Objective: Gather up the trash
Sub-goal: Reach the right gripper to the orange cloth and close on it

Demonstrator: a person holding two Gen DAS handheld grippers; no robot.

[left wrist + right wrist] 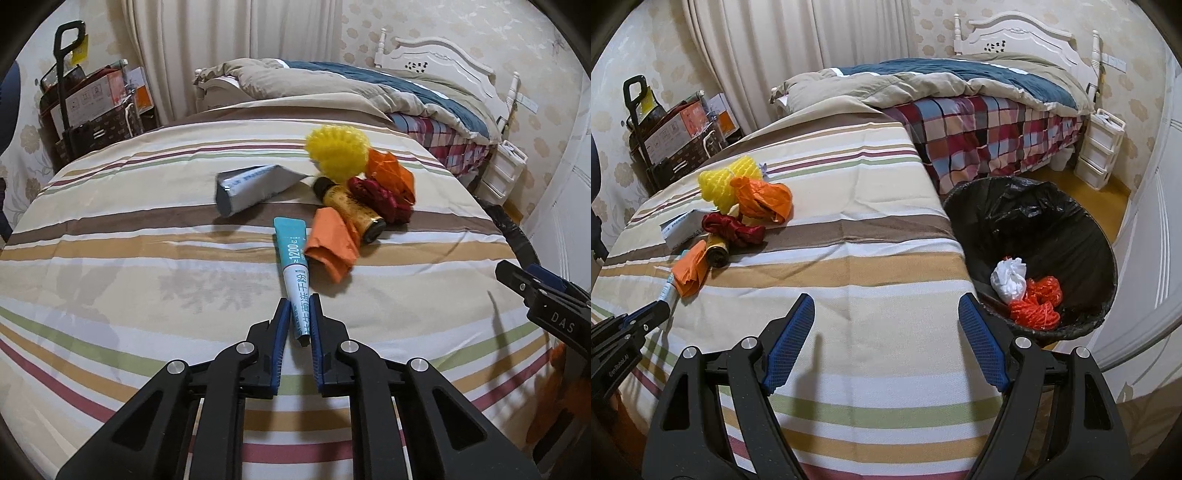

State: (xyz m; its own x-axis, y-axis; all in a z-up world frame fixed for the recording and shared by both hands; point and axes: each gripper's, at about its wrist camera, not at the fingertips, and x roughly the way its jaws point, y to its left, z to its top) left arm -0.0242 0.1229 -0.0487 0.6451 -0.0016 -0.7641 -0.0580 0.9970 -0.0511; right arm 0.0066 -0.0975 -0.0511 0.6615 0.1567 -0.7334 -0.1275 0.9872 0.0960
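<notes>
Left gripper [300,314] is closed on the near end of the teal tube [294,273]; the right gripper [886,332] stands wide open and empty.

The tube lies on the striped cloth [110,258], on the near side of the orange wrapper [332,247] and touching it. Its long axis runs away from the gripper, flat crimped end pointing to the wrapper, cap end between the pads. The grip is only at the very end, so I think the tube may swing or slip out when lifted, or drag the wrapper along, before it reaches the black-lined bin [1071,206] beside the cloth.
</notes>
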